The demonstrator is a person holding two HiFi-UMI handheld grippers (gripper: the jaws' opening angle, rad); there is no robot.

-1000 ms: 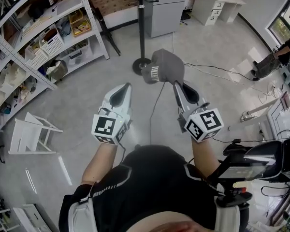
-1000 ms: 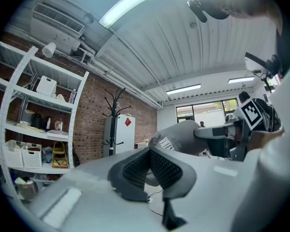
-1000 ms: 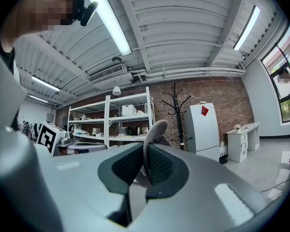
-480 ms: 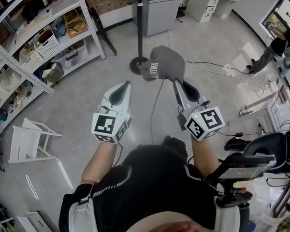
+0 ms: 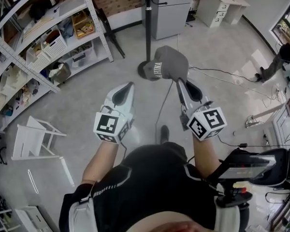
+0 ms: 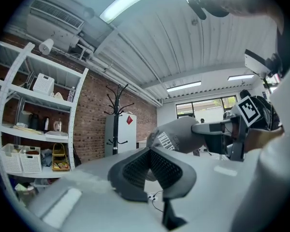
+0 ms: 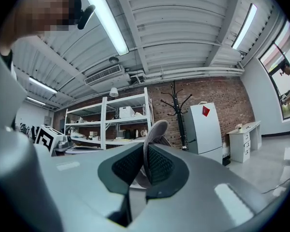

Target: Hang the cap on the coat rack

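Right tool (image 5: pixel 180 82) was clamped tight on the edge of the cap (image 5: pixel 169 63), holding it out in front, up in the air over the floor (image 5: pixel 87 105), and the left tool (image 5: pixel 127 90) rode alongside, jaws together with nothing in them! The rack (image 5: pixel 148 23) stood ahead, apart from the cap, its hooks (image 7: pixel 176 94) bare. So the pick-up looked done, while closing in, lifting the cap onto a hook and letting go were all left to do.
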